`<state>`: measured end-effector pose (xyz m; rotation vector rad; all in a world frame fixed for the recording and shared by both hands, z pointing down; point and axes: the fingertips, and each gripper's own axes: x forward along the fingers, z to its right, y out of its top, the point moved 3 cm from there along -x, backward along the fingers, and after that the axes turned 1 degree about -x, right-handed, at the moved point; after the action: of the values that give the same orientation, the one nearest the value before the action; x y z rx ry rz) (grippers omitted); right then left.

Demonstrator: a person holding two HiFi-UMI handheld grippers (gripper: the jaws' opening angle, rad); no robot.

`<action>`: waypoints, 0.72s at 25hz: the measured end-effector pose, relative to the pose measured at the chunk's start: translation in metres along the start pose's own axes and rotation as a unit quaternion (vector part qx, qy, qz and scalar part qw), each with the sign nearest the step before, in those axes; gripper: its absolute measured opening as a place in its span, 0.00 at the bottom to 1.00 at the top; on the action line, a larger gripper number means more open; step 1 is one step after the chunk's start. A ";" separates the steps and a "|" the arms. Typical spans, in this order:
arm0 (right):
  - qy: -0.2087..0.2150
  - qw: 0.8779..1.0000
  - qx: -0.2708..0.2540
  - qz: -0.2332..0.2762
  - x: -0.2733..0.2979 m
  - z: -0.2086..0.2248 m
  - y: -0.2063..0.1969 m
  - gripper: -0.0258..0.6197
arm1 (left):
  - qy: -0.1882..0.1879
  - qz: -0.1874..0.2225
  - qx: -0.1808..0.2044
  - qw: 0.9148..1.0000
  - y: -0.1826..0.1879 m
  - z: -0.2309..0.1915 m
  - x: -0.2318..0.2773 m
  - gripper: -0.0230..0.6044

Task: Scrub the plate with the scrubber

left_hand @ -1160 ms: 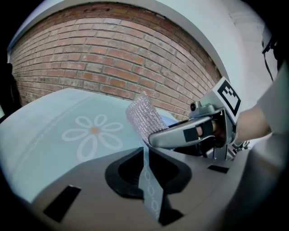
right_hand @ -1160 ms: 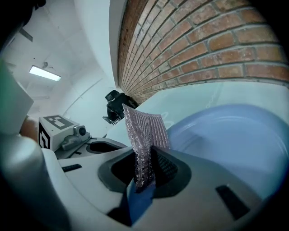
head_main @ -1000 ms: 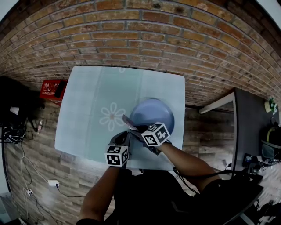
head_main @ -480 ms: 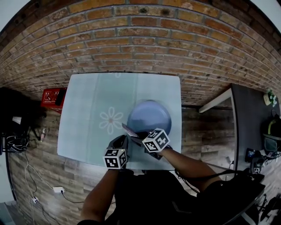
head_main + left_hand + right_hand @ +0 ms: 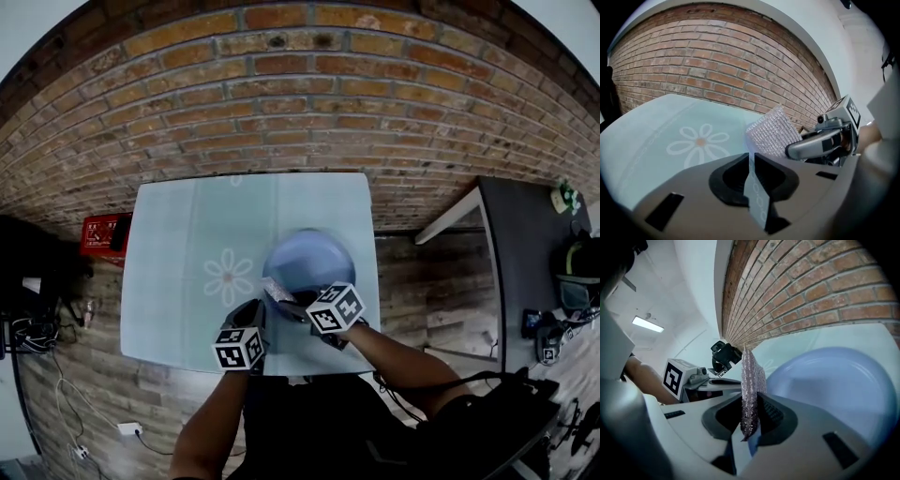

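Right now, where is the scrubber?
In the head view the scrubber is at the near right part of the table, by the blue plate's near-left rim, clamped on edge in the right gripper.

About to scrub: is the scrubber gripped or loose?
Gripped. The right hand-held gripper pinches the scrubber by one edge; the rest sticks out near the plate.

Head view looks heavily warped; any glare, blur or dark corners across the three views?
Head view: strong fisheye, brick wall courses bow, table evenly lit. Left gripper view: scrubber sharp, no glare, corners black. Right gripper view: ceiling light blown out, plate softly lit.
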<state>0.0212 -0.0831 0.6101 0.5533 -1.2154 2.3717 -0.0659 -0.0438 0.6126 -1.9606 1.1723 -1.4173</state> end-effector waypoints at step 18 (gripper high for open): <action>-0.174 0.889 -0.383 -0.179 -0.059 0.095 0.058 0.17 | -0.027 -0.036 0.044 0.998 0.024 -0.001 0.054 0.22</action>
<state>0.0548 -0.2033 0.5917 0.8433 -1.8643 1.3521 -0.0700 -0.1013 0.6243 -1.9858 1.0072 -1.4176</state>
